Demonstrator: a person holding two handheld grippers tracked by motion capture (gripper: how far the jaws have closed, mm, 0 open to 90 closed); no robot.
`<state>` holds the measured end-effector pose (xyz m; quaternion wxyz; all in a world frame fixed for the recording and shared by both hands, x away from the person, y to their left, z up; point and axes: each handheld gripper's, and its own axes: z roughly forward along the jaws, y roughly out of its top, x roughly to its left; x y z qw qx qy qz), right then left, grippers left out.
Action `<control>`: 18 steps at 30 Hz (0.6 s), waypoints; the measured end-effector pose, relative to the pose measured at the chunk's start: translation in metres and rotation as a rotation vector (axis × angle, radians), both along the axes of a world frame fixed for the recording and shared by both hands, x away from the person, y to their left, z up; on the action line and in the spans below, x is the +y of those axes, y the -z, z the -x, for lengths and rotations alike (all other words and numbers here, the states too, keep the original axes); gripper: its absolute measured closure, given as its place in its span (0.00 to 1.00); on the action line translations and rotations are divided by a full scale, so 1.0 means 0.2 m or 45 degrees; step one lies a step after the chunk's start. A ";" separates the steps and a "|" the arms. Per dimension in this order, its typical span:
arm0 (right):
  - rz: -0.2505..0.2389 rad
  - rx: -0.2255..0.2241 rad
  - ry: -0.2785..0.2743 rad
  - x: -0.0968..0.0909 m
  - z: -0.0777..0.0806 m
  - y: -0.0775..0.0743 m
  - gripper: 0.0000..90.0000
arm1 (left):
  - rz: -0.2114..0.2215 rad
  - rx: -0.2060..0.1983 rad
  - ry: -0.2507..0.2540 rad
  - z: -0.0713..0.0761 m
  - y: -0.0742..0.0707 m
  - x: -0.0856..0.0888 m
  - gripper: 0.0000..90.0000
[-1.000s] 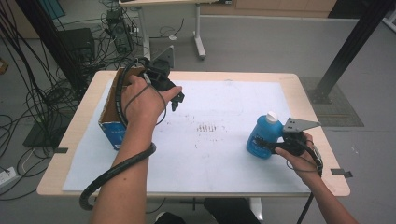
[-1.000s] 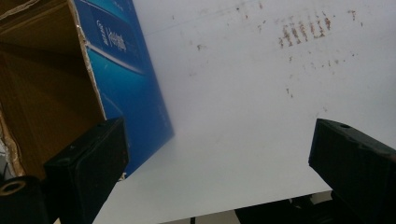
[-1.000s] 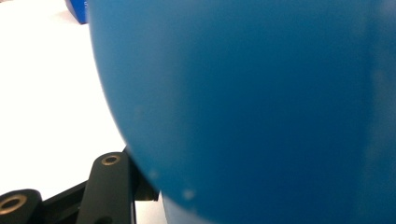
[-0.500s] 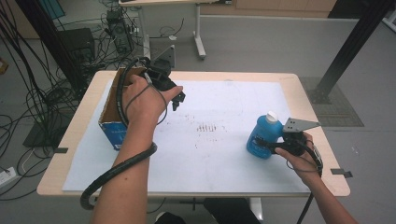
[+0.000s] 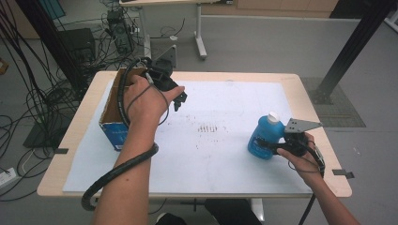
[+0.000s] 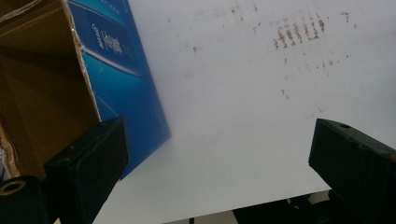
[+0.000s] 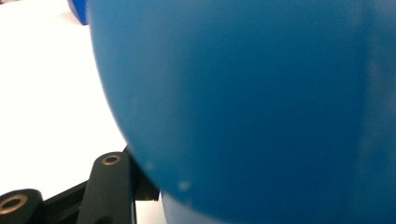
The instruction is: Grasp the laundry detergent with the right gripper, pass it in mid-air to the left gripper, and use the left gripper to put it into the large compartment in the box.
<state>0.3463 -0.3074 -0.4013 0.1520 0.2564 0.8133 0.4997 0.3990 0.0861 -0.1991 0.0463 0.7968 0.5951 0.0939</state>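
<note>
A blue bottle (image 5: 264, 136) with a white cap stands upright on the white sheet at the table's right side. My right gripper (image 5: 268, 146) is shut on its lower body, and the bottle's blue wall (image 7: 257, 93) sits right against the camera in the right gripper view. At the left, an open cardboard box (image 5: 113, 123) with blue printed sides lies with its brown inside showing. My left gripper (image 5: 179, 99) hovers just right of the box. Its jaws stand wide open over the bare sheet, nothing between them, with the box's blue side (image 6: 122, 70) beside the left jaw.
A white sheet (image 5: 225, 159) covers most of the wooden table (image 5: 70, 140). Brown smudge marks (image 5: 209, 128) lie in its middle. Cables and equipment lie on the floor beyond the left edge, and a black post stands at the far right.
</note>
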 end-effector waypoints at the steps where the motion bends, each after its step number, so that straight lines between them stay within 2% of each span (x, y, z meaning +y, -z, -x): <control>1: 0.000 0.001 0.001 0.00 0.00 0.00 0.47 | 0.000 0.001 -0.001 0.00 0.00 0.00 0.06; 18: -0.005 0.006 -0.001 0.00 0.00 0.00 0.48 | -0.010 0.000 -0.001 0.00 -0.01 0.01 0.06</control>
